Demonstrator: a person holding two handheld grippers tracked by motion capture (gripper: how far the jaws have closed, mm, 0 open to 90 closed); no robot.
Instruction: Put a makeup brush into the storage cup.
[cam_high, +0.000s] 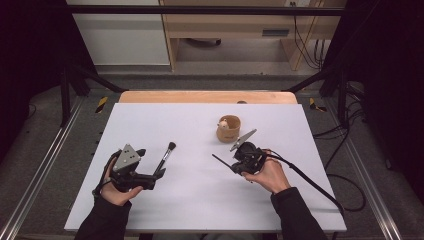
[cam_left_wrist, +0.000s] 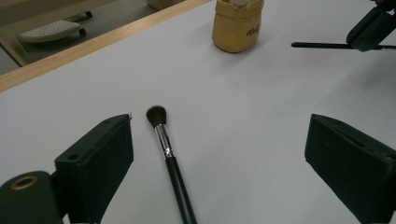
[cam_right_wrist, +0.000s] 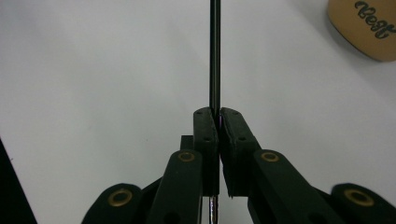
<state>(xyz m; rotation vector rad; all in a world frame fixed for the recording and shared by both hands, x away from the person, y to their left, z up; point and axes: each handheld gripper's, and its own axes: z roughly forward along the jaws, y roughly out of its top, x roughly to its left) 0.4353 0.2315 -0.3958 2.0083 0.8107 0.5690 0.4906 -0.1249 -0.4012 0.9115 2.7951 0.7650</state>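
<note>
Left gripper (cam_high: 159, 173): jaws stood wide apart with nothing clamped, resting low on the white table (cam_high: 150, 125) in the person's left hand (cam_high: 116, 192).
Brush on the table (cam_left_wrist: 167, 151): lay between the left jaws without touching either, closer to the one at the left of the left gripper view, bristles pointing away from the gripper. That view showed its silver collar; the high view showed it angled up past the jaw tips.
Right gripper (cam_right_wrist: 217, 114): clenched on a thin black handle (cam_right_wrist: 215, 51).
Thin black handle: ran straight out beyond the right jaws. The right gripper view showed the pads pinching it; the high view showed its end sticking out left of the right hand (cam_high: 270, 175).
Tan cup (cam_high: 228, 128): stood just beyond the right gripper, apart from it. The left gripper view showed it upright, far ahead.
</note>
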